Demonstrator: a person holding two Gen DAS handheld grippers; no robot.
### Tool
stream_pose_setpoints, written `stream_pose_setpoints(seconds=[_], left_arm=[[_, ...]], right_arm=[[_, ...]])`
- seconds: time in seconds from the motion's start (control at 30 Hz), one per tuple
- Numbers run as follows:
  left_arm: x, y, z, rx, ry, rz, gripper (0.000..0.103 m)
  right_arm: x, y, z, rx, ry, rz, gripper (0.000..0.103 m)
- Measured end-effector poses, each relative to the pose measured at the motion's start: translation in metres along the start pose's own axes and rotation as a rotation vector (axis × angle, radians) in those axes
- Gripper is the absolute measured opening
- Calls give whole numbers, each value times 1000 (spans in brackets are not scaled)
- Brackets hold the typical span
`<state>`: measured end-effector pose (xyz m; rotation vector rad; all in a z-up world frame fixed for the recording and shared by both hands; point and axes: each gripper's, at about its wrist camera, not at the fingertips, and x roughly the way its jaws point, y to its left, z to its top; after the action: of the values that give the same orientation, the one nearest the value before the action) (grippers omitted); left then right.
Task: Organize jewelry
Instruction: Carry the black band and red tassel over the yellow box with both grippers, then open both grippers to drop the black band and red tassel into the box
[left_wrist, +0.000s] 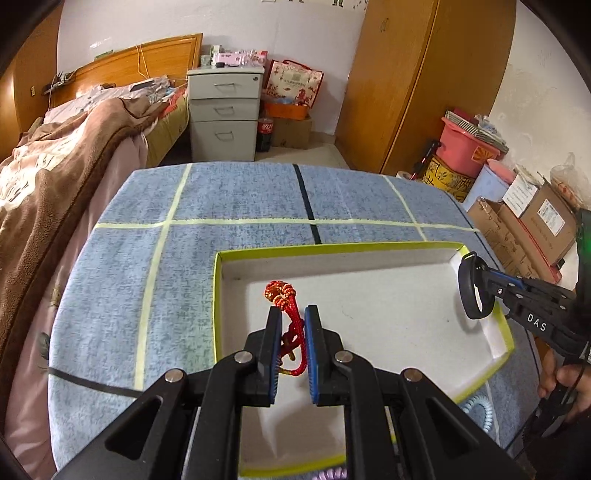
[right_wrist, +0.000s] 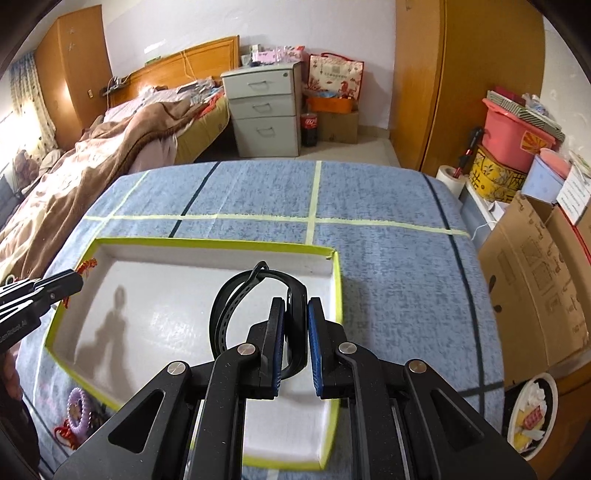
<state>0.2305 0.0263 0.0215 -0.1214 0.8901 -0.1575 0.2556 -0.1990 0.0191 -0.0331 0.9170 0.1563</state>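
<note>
A white tray with a yellow-green rim (left_wrist: 332, 246) (right_wrist: 207, 242) lies on the blue cloth. My left gripper (left_wrist: 292, 314) is shut on a red braided cord bracelet (left_wrist: 286, 295) with a knotted end, held over the tray's left part; its tip shows in the right wrist view (right_wrist: 86, 266). My right gripper (right_wrist: 295, 306) is shut on a black wristband (right_wrist: 236, 295), held over the tray's right part. In the left wrist view the band (left_wrist: 474, 288) hangs from the right gripper (left_wrist: 491, 284) by the tray's right wall.
A purple coil hair tie (right_wrist: 79, 410) and a red cord piece (right_wrist: 64, 434) lie on the cloth by the tray's near left corner. A bed (left_wrist: 55, 155) stands left, a drawer cabinet (left_wrist: 223, 110) behind, cardboard boxes (right_wrist: 535, 295) right.
</note>
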Motion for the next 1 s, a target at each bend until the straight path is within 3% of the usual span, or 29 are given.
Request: stream_pose_setpoints(seconds=[0.4, 1.0], left_arm=[[24, -3, -2, -2, 57, 21, 13], [34, -2, 0, -3, 75, 19, 14]], right_arm=[[26, 0, 4, -33, 62, -15, 13], [34, -1, 6, -42, 64, -29, 13]])
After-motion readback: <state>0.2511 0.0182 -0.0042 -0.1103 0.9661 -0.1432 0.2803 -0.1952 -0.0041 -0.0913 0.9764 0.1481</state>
